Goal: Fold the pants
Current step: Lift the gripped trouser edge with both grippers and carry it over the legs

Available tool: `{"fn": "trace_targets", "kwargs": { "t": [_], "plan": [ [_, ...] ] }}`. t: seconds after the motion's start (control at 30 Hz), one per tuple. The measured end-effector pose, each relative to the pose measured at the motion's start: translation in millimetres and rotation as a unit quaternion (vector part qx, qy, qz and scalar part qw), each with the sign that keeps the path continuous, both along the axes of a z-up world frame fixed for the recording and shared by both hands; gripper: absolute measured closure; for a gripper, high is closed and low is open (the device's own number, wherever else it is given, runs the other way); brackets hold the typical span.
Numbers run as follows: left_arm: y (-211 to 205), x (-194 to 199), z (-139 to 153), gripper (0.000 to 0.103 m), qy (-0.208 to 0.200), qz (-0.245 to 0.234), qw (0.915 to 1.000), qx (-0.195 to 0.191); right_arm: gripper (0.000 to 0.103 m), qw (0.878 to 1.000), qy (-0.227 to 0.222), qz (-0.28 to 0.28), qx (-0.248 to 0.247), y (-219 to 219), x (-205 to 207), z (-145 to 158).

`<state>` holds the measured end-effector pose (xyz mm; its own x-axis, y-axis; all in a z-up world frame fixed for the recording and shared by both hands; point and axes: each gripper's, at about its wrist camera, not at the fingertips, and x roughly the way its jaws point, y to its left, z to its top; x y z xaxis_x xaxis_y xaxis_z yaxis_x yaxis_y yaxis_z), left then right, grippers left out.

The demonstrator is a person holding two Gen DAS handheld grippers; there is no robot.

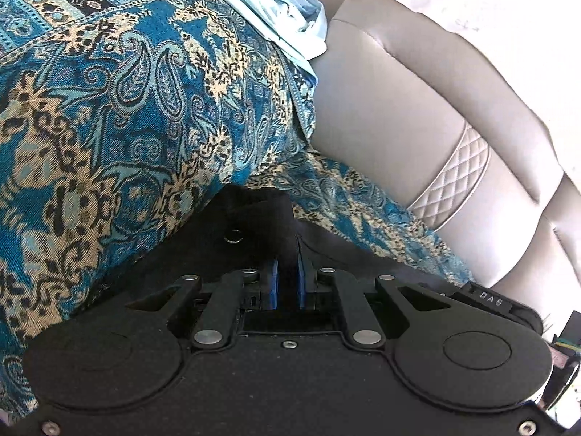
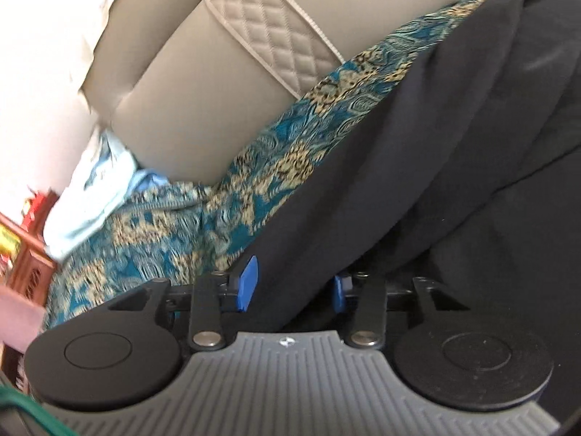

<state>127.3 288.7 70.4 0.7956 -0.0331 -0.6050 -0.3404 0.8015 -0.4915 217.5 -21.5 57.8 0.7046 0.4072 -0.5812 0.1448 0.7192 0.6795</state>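
The black pants (image 2: 472,138) lie on a blue and gold patterned cover (image 1: 109,116). In the left wrist view my left gripper (image 1: 287,276) is shut on the pants' waistband (image 1: 254,214), beside a metal button (image 1: 234,235). In the right wrist view my right gripper (image 2: 294,283) is open, its blue pads (image 2: 248,283) on either side of a black fold of the pants that drapes between them.
A beige cushioned backrest with a quilted strap (image 1: 450,178) stands behind the cover; it also shows in the right wrist view (image 2: 276,29). A light blue cloth (image 1: 283,14) lies at the cover's far end. Wooden furniture (image 2: 25,254) stands at the left.
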Motion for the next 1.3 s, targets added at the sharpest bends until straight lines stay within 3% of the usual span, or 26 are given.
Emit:
{"fn": "trace_targets", "kwargs": {
  "t": [0.2, 0.43, 0.57, 0.77, 0.93, 1.03, 1.13, 1.3],
  "plan": [
    [4.3, -1.9, 4.2, 0.093, -0.008, 0.000, 0.9999, -0.013, 0.056, 0.999, 0.003, -0.035, 0.016, -9.1, 5.4, -2.4],
    [10.9, -6.6, -1.0, 0.093, 0.001, 0.016, 0.9993, -0.032, 0.074, 0.992, 0.002, -0.128, -0.017, -47.6, 36.1, -4.9],
    [11.5, -6.2, -1.2, 0.093, 0.003, 0.020, 0.9994, -0.028, 0.073, 0.983, 0.004, -0.177, -0.057, -81.2, 53.4, -1.0],
    [13.5, -5.1, -3.7, 0.093, 0.011, 0.020, 0.9995, -0.024, 0.074, 0.967, 0.012, -0.249, -0.056, -151.7, 73.9, -8.9],
    [11.9, -5.2, -6.1, 0.093, 0.016, 0.012, 0.9998, -0.004, 0.075, 0.961, 0.017, -0.269, -0.068, -205.0, 93.6, -11.6],
    [13.1, -3.6, -8.4, 0.092, 0.021, 0.008, 0.9997, 0.000, 0.067, 0.957, 0.021, -0.281, -0.066, -234.4, 102.6, -15.9],
    [17.7, -2.7, -10.7, 0.092, 0.021, 0.005, 0.9998, 0.002, 0.068, 0.953, 0.019, -0.294, -0.071, -264.5, 110.5, -16.9],
    [25.9, 0.0, -22.5, 0.092, 0.037, 0.021, 0.9990, -0.009, 0.070, 0.937, 0.028, -0.336, -0.097, -324.3, 128.8, -25.1]
  ]
}}
